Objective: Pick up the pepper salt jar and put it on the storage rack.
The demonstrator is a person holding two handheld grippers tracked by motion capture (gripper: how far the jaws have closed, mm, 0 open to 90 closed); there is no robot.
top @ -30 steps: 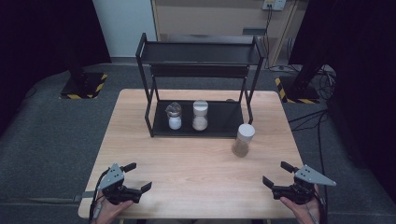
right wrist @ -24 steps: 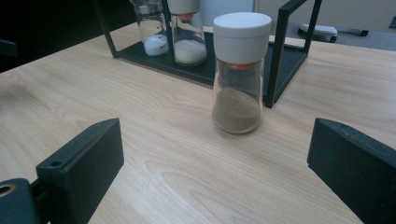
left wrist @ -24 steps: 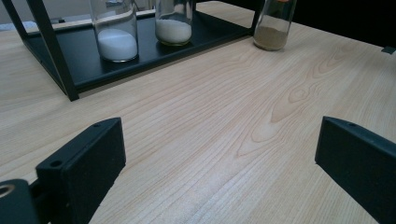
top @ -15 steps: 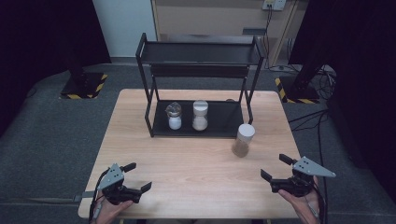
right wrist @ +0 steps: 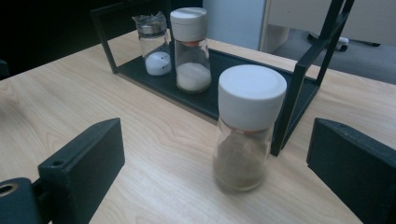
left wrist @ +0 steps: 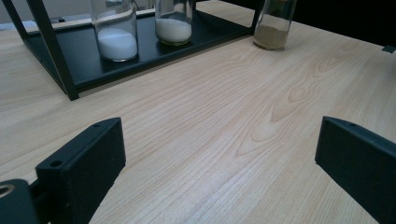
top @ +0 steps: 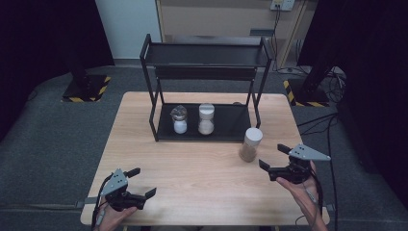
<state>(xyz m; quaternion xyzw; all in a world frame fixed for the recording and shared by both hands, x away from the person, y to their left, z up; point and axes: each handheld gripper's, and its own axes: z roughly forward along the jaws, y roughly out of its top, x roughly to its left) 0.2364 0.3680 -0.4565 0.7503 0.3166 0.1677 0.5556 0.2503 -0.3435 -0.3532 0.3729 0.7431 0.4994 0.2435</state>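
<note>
Right tool lined up on the brown spice jar, jaws apart

High view: the brown spice jar (top: pixel 250 144) stands upright on the worktop (top: pixel 202 178), just outside the black rack (top: pixel 204 86) at its front right corner; the right tool (top: pixel 275 158) sits just beside it, to its right and nearer the person, jaws spread, while the left tool (top: pixel 140 182), also spread, is well apart at the near left. Left gripper view: the jar (left wrist: pixel 274 25) stands far off, past bare wood. Right gripper view: the jar (right wrist: pixel 246 128) stands vertical between the open jaws, slightly ahead, untouched.
</note>
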